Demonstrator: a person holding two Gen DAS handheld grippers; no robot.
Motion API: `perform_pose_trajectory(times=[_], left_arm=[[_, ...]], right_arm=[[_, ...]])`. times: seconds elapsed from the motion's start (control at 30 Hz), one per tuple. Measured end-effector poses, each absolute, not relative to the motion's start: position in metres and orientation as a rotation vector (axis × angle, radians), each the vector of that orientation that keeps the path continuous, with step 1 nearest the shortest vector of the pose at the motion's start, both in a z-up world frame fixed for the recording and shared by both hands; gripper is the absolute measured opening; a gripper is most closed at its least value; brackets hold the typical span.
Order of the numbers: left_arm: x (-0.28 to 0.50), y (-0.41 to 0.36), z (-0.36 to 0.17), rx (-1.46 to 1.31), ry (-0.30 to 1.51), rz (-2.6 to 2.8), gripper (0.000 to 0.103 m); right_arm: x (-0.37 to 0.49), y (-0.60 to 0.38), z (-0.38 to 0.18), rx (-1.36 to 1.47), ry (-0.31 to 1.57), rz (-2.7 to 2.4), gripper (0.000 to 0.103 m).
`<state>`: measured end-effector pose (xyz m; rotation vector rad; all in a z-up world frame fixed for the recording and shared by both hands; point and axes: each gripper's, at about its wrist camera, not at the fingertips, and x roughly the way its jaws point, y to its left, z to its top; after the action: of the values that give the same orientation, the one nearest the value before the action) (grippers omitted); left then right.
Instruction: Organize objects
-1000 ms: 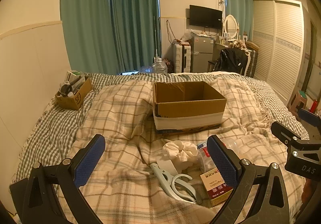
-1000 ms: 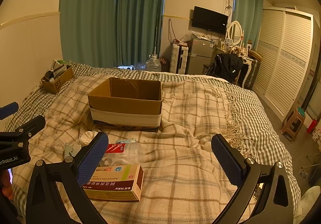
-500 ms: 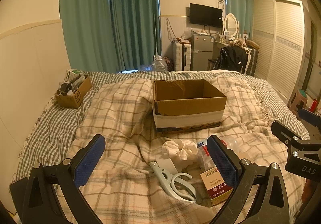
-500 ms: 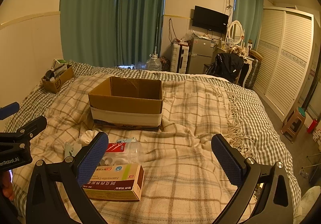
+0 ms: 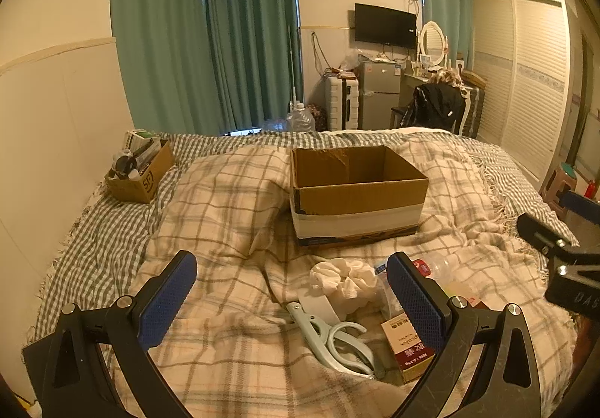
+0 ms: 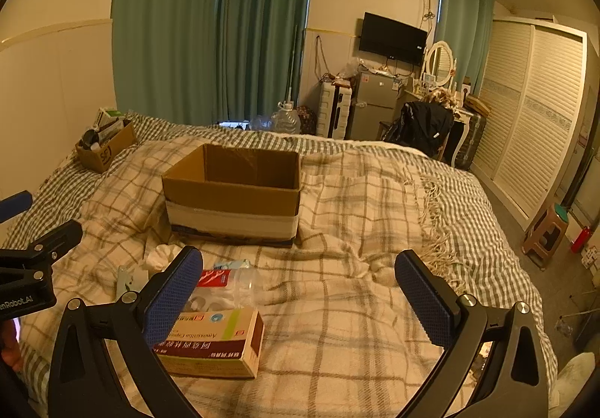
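Both my claws hang released. My left claw (image 5: 290,296) sits nearest the scissors (image 5: 333,337), lower centre of frame, blades running toward upper left; the empty cardboard box (image 5: 356,193) waits beyond, mid-frame.

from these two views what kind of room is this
Most likely a lived-in bedroom: a bed with a plaid blanket fills the view, with a louvred wardrobe and a vanity mirror beyond it.
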<state>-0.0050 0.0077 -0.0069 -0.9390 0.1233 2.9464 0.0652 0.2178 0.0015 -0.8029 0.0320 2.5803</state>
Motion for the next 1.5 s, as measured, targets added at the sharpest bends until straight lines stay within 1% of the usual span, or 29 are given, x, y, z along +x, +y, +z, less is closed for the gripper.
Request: perform_pose_trajectory(times=[0.2, 0.37, 0.47, 0.57, 0.6, 0.63, 0.67, 0.77, 0.8, 0.83, 0.87, 0.9, 0.93, 1.03, 1.13, 1.27, 1.37, 1.5], left_arm=[[-0.024, 0.008, -0.034, -1.098, 0.128, 2.895, 0.103], [-0.045, 0.012, -0.08, -1.295, 0.132, 2.807, 0.099], [-0.053, 0.014, -0.108, -1.418, 0.081, 2.717, 0.094], [-0.053, 0.022, -0.123, -1.472, 0.092, 2.648, 0.09], [-0.052, 0.025, -0.126, -1.483, 0.103, 2.626, 0.085], [-0.052, 0.028, -0.13, -1.494, 0.118, 2.6, 0.074], [-0.053, 0.031, -0.132, -1.478, 0.164, 2.535, 0.069], [-0.05, 0.037, -0.136, -1.474, 0.197, 2.484, 0.045], [-0.048, 0.037, -0.135, -1.466, 0.181, 2.455, 0.033], [-0.047, 0.037, -0.133, -1.454, 0.167, 2.443, 0.028], [-0.044, 0.038, -0.13, -1.438, 0.165, 2.445, 0.026], [-0.041, 0.038, -0.127, -1.413, 0.179, 2.436, 0.021], [-0.037, 0.038, -0.123, -1.37, 0.201, 2.402, 0.018], [-0.027, 0.033, -0.103, -1.296, 0.161, 2.409, 0.013], [-0.022, 0.024, -0.072, -1.197, 0.142, 2.475, 0.01], [-0.03, 0.005, -0.037, -1.101, 0.114, 2.546, 0.01], [-0.043, -0.007, -0.029, -1.088, 0.134, 2.602, 0.01], [-0.057, -0.019, -0.037, -1.124, 0.136, 2.621, 0.01]], right_arm=[[0.062, 0.227, -0.008, -0.848, 0.061, 2.563, 0.103], [0.056, 0.234, -0.021, -0.896, 0.078, 2.55, 0.103], [0.052, 0.237, -0.029, -0.921, 0.086, 2.543, 0.103], [0.046, 0.242, -0.036, -0.95, 0.097, 2.529, 0.103], [0.044, 0.243, -0.039, -0.961, 0.1, 2.524, 0.103], [0.042, 0.243, -0.04, -0.968, 0.102, 2.52, 0.103], [0.04, 0.244, -0.043, -0.978, 0.102, 2.515, 0.103], [0.037, 0.243, -0.047, -0.995, 0.098, 2.503, 0.103], [0.036, 0.241, -0.047, -0.998, 0.095, 2.501, 0.103], [0.036, 0.24, -0.048, -1.001, 0.091, 2.498, 0.103], [0.036, 0.239, -0.047, -1.005, 0.086, 2.495, 0.103], [0.037, 0.238, -0.047, -1.003, 0.084, 2.489, 0.103], [0.037, 0.235, -0.046, -1.001, 0.076, 2.489, 0.103], [0.038, 0.23, -0.042, -0.999, 0.056, 2.49, 0.103], [0.037, 0.222, -0.037, -0.995, 0.033, 2.501, 0.103], [0.027, 0.211, -0.035, -1.026, 0.011, 2.528, 0.103], [0.011, 0.206, -0.04, -1.084, 0.017, 2.539, 0.103], [-0.017, 0.203, -0.06, -1.207, 0.062, 2.5, 0.103]])
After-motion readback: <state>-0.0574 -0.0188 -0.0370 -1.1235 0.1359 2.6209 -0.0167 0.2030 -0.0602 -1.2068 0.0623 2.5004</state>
